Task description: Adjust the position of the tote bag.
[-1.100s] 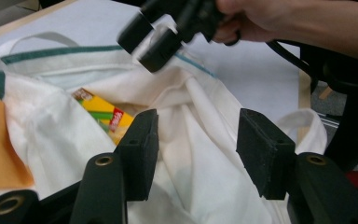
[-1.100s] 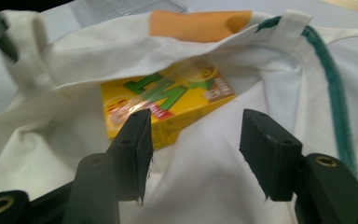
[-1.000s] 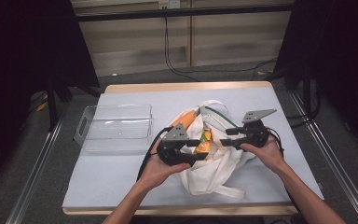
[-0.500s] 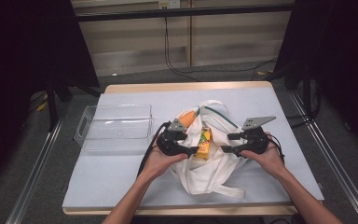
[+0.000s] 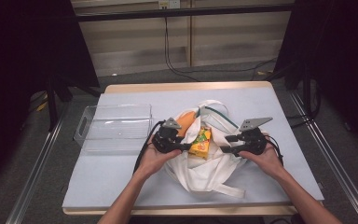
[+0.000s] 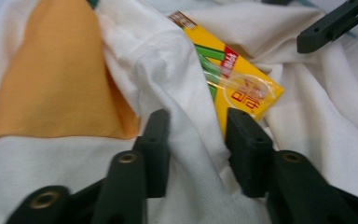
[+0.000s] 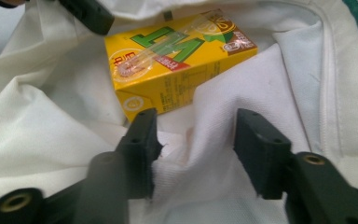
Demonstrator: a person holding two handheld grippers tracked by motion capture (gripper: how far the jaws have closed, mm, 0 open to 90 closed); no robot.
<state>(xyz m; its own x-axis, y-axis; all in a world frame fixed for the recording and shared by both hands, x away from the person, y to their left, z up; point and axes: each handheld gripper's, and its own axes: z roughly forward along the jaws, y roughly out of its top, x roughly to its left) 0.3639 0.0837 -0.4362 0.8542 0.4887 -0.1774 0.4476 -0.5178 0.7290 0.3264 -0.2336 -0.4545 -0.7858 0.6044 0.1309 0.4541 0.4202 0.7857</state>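
fingers (image 5: 185, 146) over bag (image 5: 200, 170), blue table (image 5: 112, 172)

Clear plastic bin (image 5: 114, 127) at nine o'clock on the pale blue table top (image 5: 121, 182), handle cut-out facing outward, standing apart from the other items. Black cables (image 5: 177, 51) hanging down the wall at twelve o'clock. Metal rail (image 5: 32, 177) along the floor at eight o'clock.

A crumpled white cloth tote bag (image 5: 205, 163) with an orange panel lies open between the left gripper (image 5: 182, 146) and right gripper (image 5: 227, 143), its folds bunched between both sets of jaws; a yellow rectangular juice carton (image 5: 200, 141) rests tilted inside, just beyond the fingertips.
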